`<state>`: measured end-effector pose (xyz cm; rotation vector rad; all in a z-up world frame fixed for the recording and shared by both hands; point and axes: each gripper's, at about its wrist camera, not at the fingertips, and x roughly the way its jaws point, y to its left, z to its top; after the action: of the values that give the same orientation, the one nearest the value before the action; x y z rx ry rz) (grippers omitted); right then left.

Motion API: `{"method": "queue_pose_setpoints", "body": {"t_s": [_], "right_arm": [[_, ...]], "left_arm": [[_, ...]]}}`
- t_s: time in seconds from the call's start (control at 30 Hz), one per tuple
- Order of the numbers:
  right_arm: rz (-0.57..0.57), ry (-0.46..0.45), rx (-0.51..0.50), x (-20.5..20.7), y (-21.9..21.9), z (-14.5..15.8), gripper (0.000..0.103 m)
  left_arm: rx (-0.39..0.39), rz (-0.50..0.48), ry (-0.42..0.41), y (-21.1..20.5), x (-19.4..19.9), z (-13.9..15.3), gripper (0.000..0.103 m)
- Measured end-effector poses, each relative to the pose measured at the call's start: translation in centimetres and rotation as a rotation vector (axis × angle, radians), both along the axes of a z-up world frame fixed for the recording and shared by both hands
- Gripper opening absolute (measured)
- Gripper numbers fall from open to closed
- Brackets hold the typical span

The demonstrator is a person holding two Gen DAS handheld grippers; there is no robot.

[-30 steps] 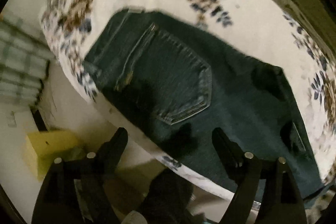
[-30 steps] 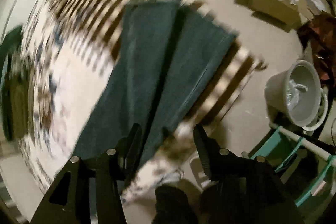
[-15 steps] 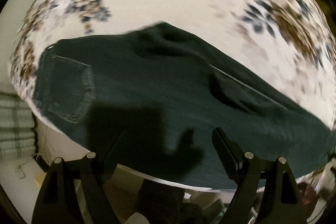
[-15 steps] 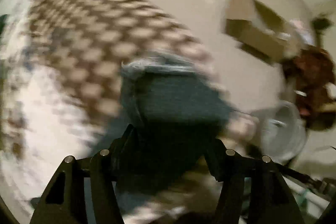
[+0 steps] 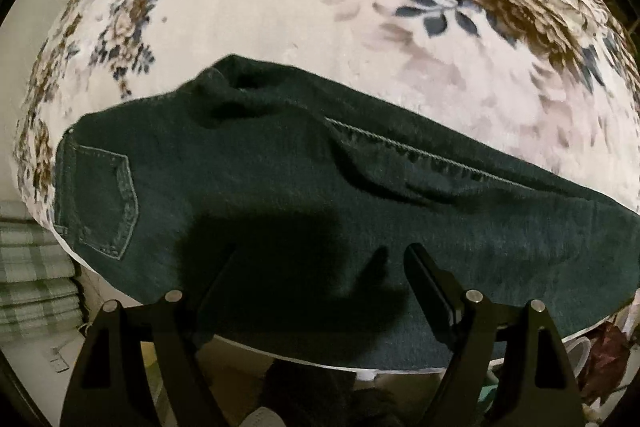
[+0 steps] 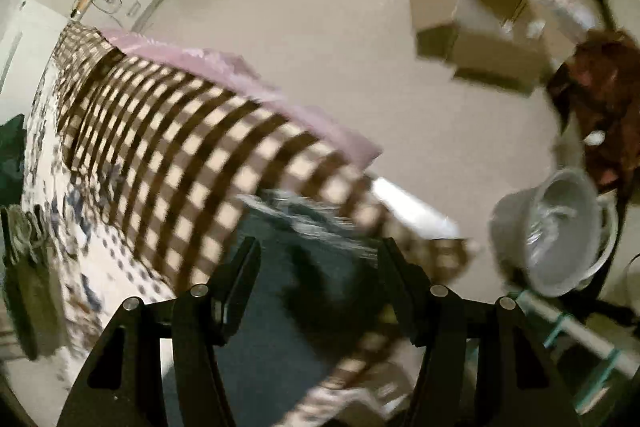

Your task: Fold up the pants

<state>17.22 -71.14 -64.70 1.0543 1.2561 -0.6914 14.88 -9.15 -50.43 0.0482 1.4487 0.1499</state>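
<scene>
Dark blue jeans (image 5: 280, 195) lie folded lengthwise on a floral blanket (image 5: 280, 19), with the back pocket (image 5: 104, 203) at the left. My left gripper (image 5: 320, 267) hovers open over the near edge of the jeans around the thigh, nothing between its fingers. In the right wrist view, which is blurred, the leg end of the jeans (image 6: 296, 227) lies at the bed's corner. My right gripper (image 6: 318, 255) is open just above that hem, its fingers standing either side of it without pressing on the cloth.
A brown checked blanket (image 6: 192, 147) and a pink sheet (image 6: 224, 63) hang over the bed's end. On the floor are cardboard boxes (image 6: 472, 27), a grey bucket (image 6: 560, 235), reddish cloth (image 6: 600, 95) and a teal rack (image 6: 580, 331). Folded plaid cloth (image 5: 32, 283) is stacked at the left.
The left gripper slid along the jeans away from the waist, so the pocket shifted to the left edge. The right gripper moved over the leg hem, with its fingers a little wider apart.
</scene>
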Motion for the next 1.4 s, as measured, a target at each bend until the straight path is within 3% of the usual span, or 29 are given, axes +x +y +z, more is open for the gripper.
{"method": "queue_pose_setpoints", "body": {"t_s": [0.03, 0.07, 0.1, 0.13, 0.2, 0.47, 0.57, 0.63, 0.67, 0.7, 0.77, 0.83, 0.93, 1.0, 1.07, 1.13, 1.17, 1.2, 1.23, 1.3, 1.4], "right_arm": [[-0.013, -0.013, 0.043, 1.0, 0.4, -0.7, 0.063], [-0.011, -0.007, 0.071, 1.8, 0.9, -1.5, 0.054], [-0.009, 0.000, 0.076, 2.2, 1.4, -1.9, 0.015], [-0.005, 0.024, 0.064, 2.6, 2.0, -2.1, 0.008], [0.010, 0.044, -0.005, 2.9, 2.6, -1.5, 0.007], [-0.010, 0.006, -0.126, 2.5, 3.9, 2.6, 0.004], [0.024, 0.081, -0.080, 2.8, 3.4, 0.6, 0.005], [0.058, 0.122, -0.046, 3.0, 4.2, 0.9, 0.009], [0.078, 0.112, -0.037, 3.3, 5.0, 1.6, 0.023], [0.108, 0.076, -0.023, 3.5, 6.7, 2.9, 0.042], [0.169, 0.054, 0.022, 4.1, 10.9, 4.6, 0.050], [0.246, 0.052, 0.150, 5.4, 17.4, 4.6, 0.051], [0.308, 0.026, 0.396, 7.7, 28.5, 2.4, 0.050], [0.292, 0.025, 0.536, 9.2, 35.4, -0.3, 0.050], [0.253, 0.049, 0.593, 10.0, 40.1, -2.6, 0.050], [0.203, 0.068, 0.599, 10.3, 43.1, -4.6, 0.049], [0.178, 0.086, 0.579, 10.2, 44.0, -5.3, 0.038], [0.150, 0.103, 0.549, 9.8, 44.6, -5.8, 0.011], [0.119, 0.121, 0.525, 9.5, 44.8, -6.0, 0.006], [0.088, 0.121, 0.490, 9.0, 44.9, -5.4, 0.002], [0.134, 0.054, 0.407, 9.5, 44.8, -2.1, 0.002]], "left_arm": [[0.005, 0.000, -0.004, 0.0, 0.1, 0.2, 0.082], [0.011, 0.000, -0.007, 0.0, -0.1, 0.3, 0.082], [0.017, 0.003, -0.008, 0.0, -0.3, 0.4, 0.082], [0.020, 0.007, -0.005, 0.1, -0.3, 0.6, 0.082], [0.026, 0.016, 0.001, 0.6, -0.3, 0.6, 0.082], [0.030, 0.081, 0.003, 4.7, -0.5, 0.4, 0.082], [0.042, 0.115, -0.006, 6.4, -0.9, 0.6, 0.082], [0.055, 0.136, -0.013, 8.0, -0.9, 0.7, 0.082], [0.065, 0.147, -0.018, 8.7, -1.1, 0.8, 0.082], [0.080, 0.157, -0.022, 9.7, -1.1, 0.7, 0.082], [0.122, 0.172, -0.028, 11.7, -1.2, 0.5, 0.082], [0.147, 0.188, -0.019, 13.6, -1.4, 0.1, 0.082], [0.175, 0.226, -0.016, 16.4, -1.8, -0.3, 0.082], [0.195, 0.235, -0.021, 17.8, -1.9, -0.6, 0.082], [0.217, 0.239, -0.043, 19.0, -2.1, -0.6, 0.082], [0.232, 0.231, -0.046, 19.9, -1.9, -0.9, 0.082], [0.230, 0.230, -0.049, 20.4, -1.8, -1.1, 0.082], [0.225, 0.229, -0.053, 20.9, -1.7, -1.2, 0.082], [0.221, 0.225, -0.054, 21.2, -1.5, -1.4, 0.082], [0.213, 0.216, -0.062, 21.8, -1.4, -1.5, 0.082], [0.202, 0.206, -0.072, 22.5, -1.5, -1.6, 0.082]]}}
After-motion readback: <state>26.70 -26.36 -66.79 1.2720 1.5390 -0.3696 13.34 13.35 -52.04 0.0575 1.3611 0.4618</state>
